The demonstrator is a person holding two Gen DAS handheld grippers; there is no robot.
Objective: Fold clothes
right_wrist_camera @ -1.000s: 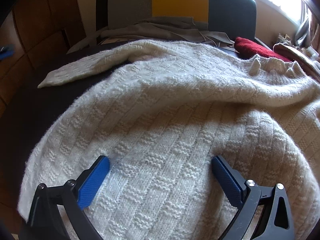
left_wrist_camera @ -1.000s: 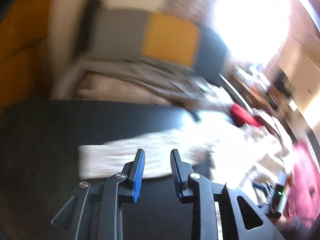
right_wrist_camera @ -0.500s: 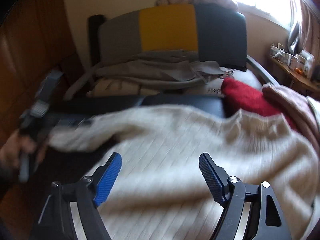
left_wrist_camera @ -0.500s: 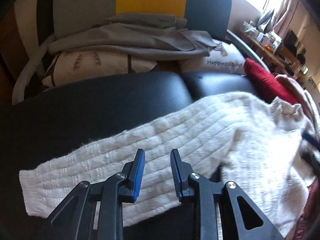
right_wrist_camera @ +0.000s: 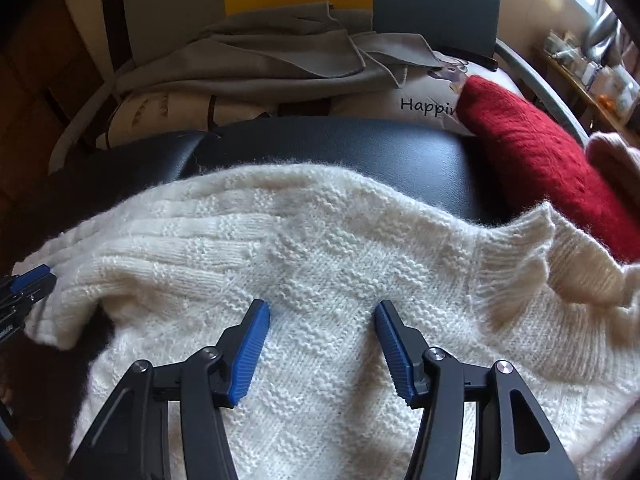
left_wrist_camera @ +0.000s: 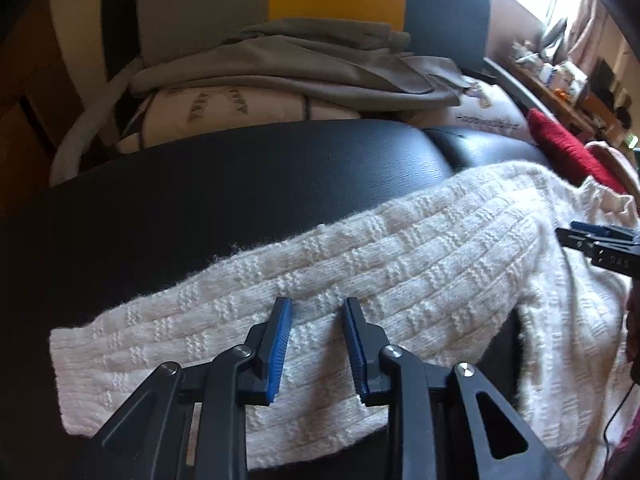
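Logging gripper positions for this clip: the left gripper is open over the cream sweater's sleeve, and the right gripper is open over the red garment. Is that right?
Not quite. The right gripper is open over the cream sweater body, near its collar, as the right wrist view shows; the red garment lies off to the right. The left gripper is indeed open over the sleeve.

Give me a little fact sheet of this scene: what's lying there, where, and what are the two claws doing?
garment: cream sweater, spread on black seat
sleeve: stretched out to the left
collar: ribbed, toward the right
left gripper: open, over the sleeve
right gripper: open, over the sweater body
beside: red knit
behind: grey cloth piled on cushions
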